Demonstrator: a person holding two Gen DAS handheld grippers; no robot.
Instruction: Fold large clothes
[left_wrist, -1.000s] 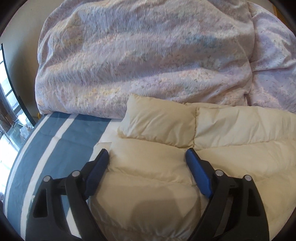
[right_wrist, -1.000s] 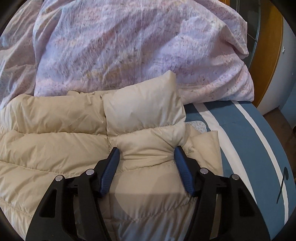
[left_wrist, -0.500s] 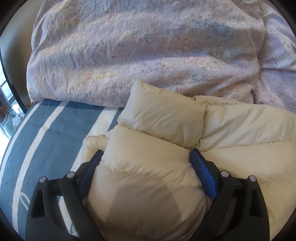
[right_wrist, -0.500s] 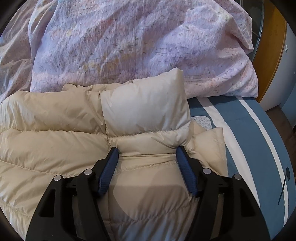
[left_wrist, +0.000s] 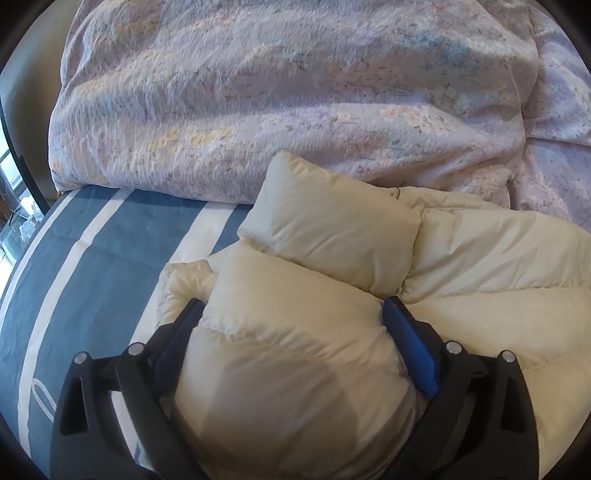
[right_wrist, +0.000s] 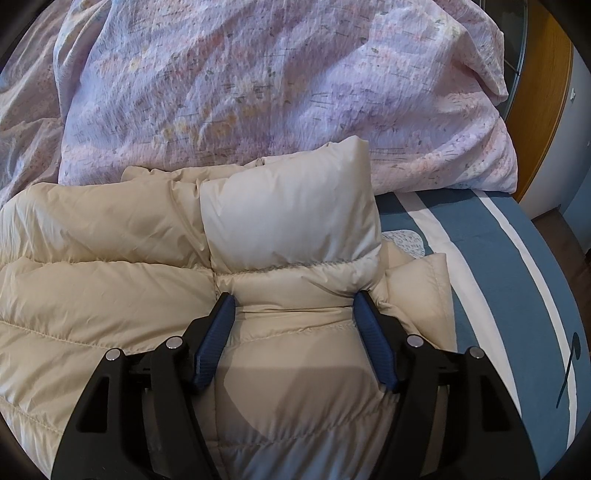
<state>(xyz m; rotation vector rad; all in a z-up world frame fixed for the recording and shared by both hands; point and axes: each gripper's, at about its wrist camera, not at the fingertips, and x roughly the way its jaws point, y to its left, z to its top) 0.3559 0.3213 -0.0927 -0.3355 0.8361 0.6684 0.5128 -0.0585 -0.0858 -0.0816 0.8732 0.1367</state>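
Note:
A cream puffy down jacket (left_wrist: 461, 258) lies on the bed; it also fills the right wrist view (right_wrist: 110, 277). My left gripper (left_wrist: 291, 306) has its blue-padded fingers on either side of a bulging quilted section at the jacket's left end, pressing into it. My right gripper (right_wrist: 293, 299) clamps a quilted section at the jacket's right end, its fingers (right_wrist: 373, 332) denting the fabric. A puffed panel stands up just beyond each gripper.
A crumpled lilac floral duvet (left_wrist: 277, 92) is heaped along the back of the bed, also in the right wrist view (right_wrist: 258, 81). The blue and white striped bed cover (left_wrist: 92, 266) shows beside the jacket. A wooden door frame (right_wrist: 546, 92) stands at the right.
Both grippers have pushed forward and squeezed into the jacket ends. The left end has bunched up and lifted between the left fingers; the puffed panels now stand taller.

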